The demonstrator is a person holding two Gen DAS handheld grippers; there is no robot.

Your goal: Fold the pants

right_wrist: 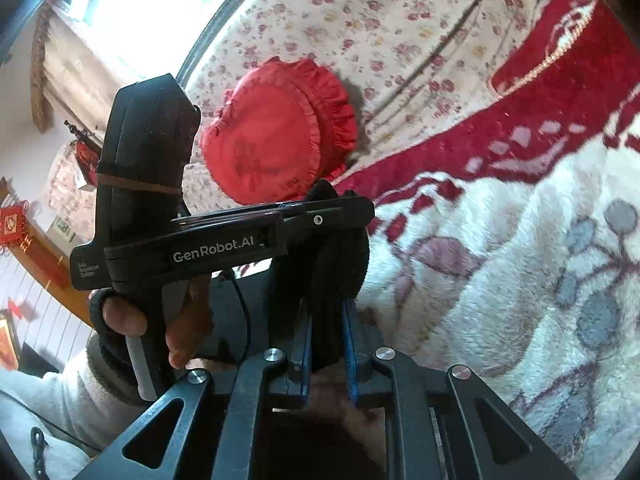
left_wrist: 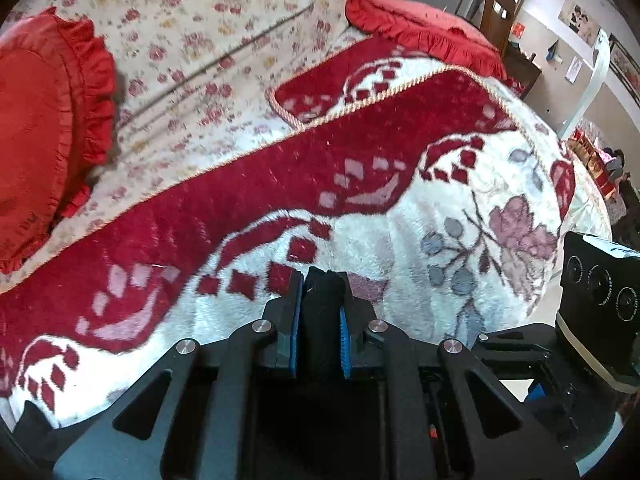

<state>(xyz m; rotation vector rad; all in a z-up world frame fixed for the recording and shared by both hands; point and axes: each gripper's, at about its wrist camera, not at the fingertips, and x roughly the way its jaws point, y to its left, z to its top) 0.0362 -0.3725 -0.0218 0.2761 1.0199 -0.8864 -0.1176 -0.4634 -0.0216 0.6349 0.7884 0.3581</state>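
Note:
The pants [left_wrist: 322, 308] are black fabric, seen only as a bunched fold pinched between the blue pads of my left gripper [left_wrist: 321, 280], held above the blanket. My right gripper [right_wrist: 326, 308] is shut on another bunch of the same black pants [right_wrist: 340, 264]. The left gripper [right_wrist: 356, 204] lies sideways just in front of the right one, its fingers also clamped on the black cloth. The right gripper's body shows at the right edge of the left wrist view [left_wrist: 600, 300]. Most of the pants is hidden below both grippers.
A red and white plush blanket [left_wrist: 400, 216] covers the bed over a floral sheet [left_wrist: 200, 40]. A red heart-shaped ruffled pillow [right_wrist: 280, 132] lies at the head, another red pillow [left_wrist: 420, 32] further off. A wooden chair [left_wrist: 496, 12] stands beyond the bed.

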